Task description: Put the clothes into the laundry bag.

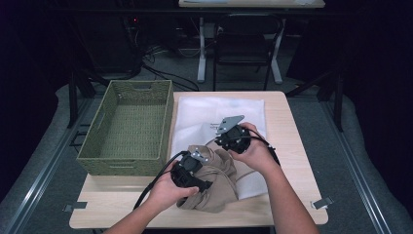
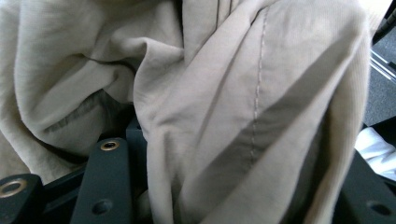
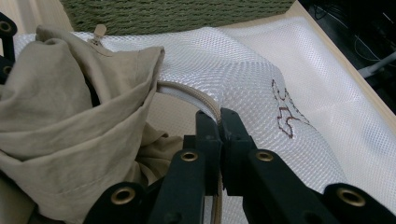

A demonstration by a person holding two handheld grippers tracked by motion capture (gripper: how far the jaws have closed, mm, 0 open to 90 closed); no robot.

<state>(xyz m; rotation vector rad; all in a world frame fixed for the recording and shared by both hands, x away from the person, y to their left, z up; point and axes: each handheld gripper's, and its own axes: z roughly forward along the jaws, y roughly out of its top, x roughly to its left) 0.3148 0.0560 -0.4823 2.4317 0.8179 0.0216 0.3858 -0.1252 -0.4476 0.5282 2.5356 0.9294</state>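
Two hand-held grippers worked a beige garment (image 1: 214, 183) at the near edge of a light wooden table (image 1: 287, 122). At the left of the high view, a green woven basket (image 1: 127, 127) stood on the table's left side, just beside a white mesh bag (image 1: 204, 114) spread flat at the centre. The garment lay bunched on the near left part of that bag, in front of the basket's near right corner. The left gripper (image 1: 191, 170) pressed into the crumpled cloth, its jaws half apart with a thick fold of the fabric (image 2: 224, 130) bunched between them. Farther right, the right gripper (image 3: 219, 122) had its jaws pressed together, pinching the bag's tan-piped rim (image 3: 196, 95) and lifting the mesh (image 3: 261, 70) beside the garment (image 3: 70, 126). Brown stitching (image 3: 286, 114) marked the raised mesh.
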